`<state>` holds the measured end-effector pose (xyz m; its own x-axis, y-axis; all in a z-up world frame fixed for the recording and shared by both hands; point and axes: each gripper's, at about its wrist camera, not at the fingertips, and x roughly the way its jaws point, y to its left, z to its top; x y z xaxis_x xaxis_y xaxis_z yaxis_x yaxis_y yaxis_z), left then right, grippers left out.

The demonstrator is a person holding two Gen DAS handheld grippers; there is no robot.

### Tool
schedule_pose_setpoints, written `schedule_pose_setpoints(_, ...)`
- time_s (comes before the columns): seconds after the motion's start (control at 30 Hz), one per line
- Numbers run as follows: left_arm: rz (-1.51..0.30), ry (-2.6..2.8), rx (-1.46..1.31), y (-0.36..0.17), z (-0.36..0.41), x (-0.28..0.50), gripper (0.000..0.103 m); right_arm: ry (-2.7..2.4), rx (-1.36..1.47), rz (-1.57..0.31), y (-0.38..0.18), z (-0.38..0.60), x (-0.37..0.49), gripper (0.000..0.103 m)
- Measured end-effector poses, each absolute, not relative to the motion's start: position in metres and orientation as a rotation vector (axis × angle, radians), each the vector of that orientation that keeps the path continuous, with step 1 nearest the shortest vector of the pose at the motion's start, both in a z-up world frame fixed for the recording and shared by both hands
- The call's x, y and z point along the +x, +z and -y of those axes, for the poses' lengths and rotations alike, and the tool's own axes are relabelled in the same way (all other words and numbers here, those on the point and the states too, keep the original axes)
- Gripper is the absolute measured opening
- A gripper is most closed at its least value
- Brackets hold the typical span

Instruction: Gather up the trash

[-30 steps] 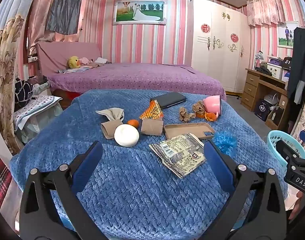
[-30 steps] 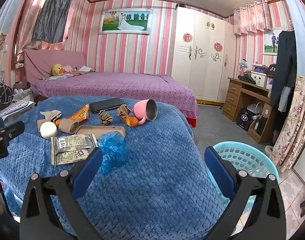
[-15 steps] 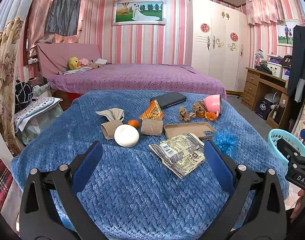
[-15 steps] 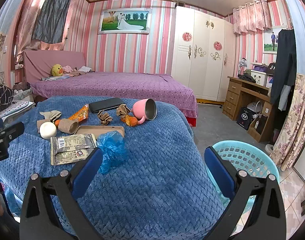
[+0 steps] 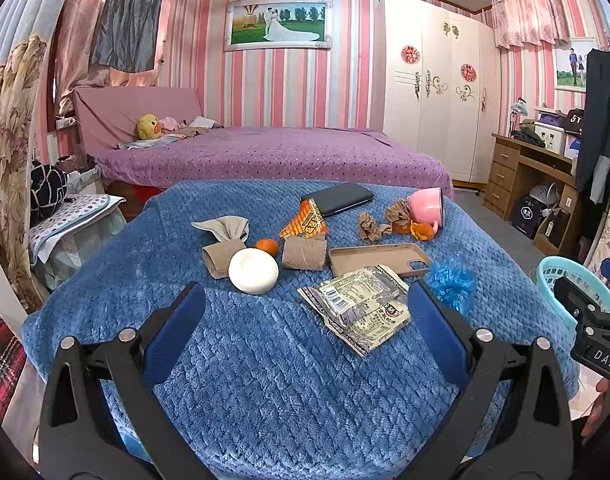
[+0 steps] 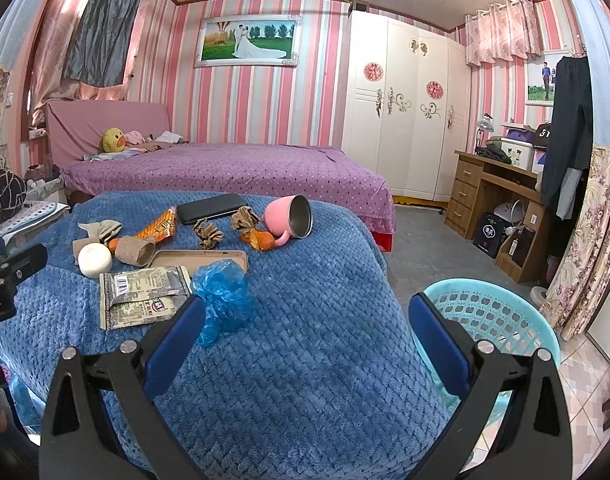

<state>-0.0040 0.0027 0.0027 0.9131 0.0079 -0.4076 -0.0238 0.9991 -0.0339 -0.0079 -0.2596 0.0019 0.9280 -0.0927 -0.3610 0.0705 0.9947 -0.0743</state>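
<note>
Trash lies scattered on the blue quilted surface (image 5: 265, 360), mid-frame in both views. We log: a printed foil wrapper (image 5: 359, 306) lying flat at centre, a crumpled blue plastic bag (image 6: 221, 292) just beside its right edge, an orange snack wrapper (image 5: 307, 222) farther back with one end touching a dark phone (image 5: 339, 198), two cardboard tubes (image 5: 305, 254) to either side of a small orange fruit (image 5: 267, 246), crumpled brown paper (image 6: 209, 234), and orange peel (image 6: 261, 240) touching a tipped pink mug (image 6: 289, 218).

Containers: the mug lies on its side, mouth toward the right-wrist camera; we see a bare metal interior. A tan phone case (image 5: 379, 258) lies open side up with nothing in it. A light blue basket (image 6: 493, 312) stands on the floor at lower right in the right-wrist view, beside the surface; the part of its interior we see holds nothing.

A white round object (image 5: 253, 270) lies touching the left tube.

Left claw (image 5: 305, 332): fingers spread wide, gripping nothing, above the near part of the surface. Right claw (image 6: 305, 336): likewise spread and empty, between bag and basket.
</note>
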Motion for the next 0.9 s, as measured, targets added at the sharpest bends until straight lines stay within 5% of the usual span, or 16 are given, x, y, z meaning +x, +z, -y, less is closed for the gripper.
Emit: schedule_pose_setpoints(0.9, -0.422, 0.017, -0.033, 0.0006, -0.0010, -0.0025, 0.098, -0.092, -0.053, -0.387, -0.0039, 0.2638, -0.0043, 0.099)
